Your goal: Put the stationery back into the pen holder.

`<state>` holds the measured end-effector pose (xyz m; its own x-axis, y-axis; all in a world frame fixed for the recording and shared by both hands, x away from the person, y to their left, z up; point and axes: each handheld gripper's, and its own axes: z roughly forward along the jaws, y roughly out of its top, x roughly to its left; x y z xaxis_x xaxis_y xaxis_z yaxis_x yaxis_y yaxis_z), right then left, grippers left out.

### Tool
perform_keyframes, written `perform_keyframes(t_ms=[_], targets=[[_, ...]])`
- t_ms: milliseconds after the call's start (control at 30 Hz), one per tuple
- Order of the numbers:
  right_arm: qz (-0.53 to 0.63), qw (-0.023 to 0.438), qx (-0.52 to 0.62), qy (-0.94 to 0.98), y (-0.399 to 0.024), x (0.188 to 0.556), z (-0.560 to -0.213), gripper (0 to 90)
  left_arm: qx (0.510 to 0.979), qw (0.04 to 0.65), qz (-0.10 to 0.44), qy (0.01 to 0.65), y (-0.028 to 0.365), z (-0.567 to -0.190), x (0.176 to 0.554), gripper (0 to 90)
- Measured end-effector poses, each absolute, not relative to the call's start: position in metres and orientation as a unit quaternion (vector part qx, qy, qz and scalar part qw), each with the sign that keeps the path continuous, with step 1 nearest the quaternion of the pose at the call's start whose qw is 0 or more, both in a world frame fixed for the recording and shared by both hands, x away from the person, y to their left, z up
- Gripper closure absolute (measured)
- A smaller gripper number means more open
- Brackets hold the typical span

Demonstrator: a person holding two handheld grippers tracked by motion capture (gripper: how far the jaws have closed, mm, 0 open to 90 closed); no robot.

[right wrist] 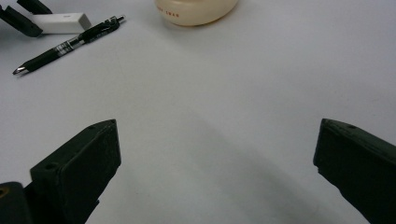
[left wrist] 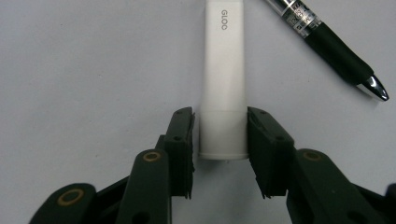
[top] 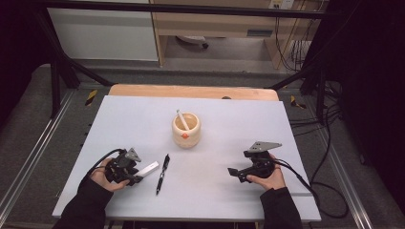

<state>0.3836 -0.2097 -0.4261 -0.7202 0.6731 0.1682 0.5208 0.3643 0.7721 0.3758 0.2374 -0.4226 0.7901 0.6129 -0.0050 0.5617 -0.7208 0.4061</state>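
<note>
Flanking glue stick (left wrist: 223, 79) end, left gripper (left wrist: 219, 140) fingers barely gapped, not clamped; pen (left wrist: 327, 44) just beside, top cropped. Right gripper (right wrist: 217, 168) fingers released, bare table (right wrist: 224, 93) ahead.

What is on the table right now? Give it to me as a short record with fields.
surface: white table
left gripper: fingers flank the capped end of the white glue stick, which lies flat; one pad at its side, a thin gap at the other
right gripper: fingers wide apart over bare table, holding nothing
pen: black, lying flat beside the glue stick, apart from it
cup: cream, upright at mid-table, with a white stick leaning inside
</note>
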Motion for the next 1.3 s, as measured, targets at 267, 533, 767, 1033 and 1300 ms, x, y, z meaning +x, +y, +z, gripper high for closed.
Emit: perform_keyframes(t_ms=[267,533,767,1033,1300], targets=[[0.428,0.087,0.361,0.824,-0.209,0.384,-0.427,1.5,0.927,0.191,0.058,0.318,0.236,-0.423,0.377,66.0],[0.426,0.087,0.359,0.826,-0.209,0.384,-0.428,1.6,0.922,0.195,0.054,0.33,0.239,-0.422,0.379,66.7],[0.424,0.087,0.359,0.827,-0.208,0.384,-0.428,1.8,0.917,0.218,0.052,0.331,0.244,-0.415,0.377,66.8],[0.428,0.091,0.35,0.828,-0.208,0.383,-0.428,1.9,0.914,0.236,0.039,0.327,0.241,-0.413,0.376,66.8],[0.438,0.099,0.334,0.828,-0.205,0.381,-0.427,1.6,0.916,0.248,0.043,0.313,0.232,-0.405,0.371,66.8]])
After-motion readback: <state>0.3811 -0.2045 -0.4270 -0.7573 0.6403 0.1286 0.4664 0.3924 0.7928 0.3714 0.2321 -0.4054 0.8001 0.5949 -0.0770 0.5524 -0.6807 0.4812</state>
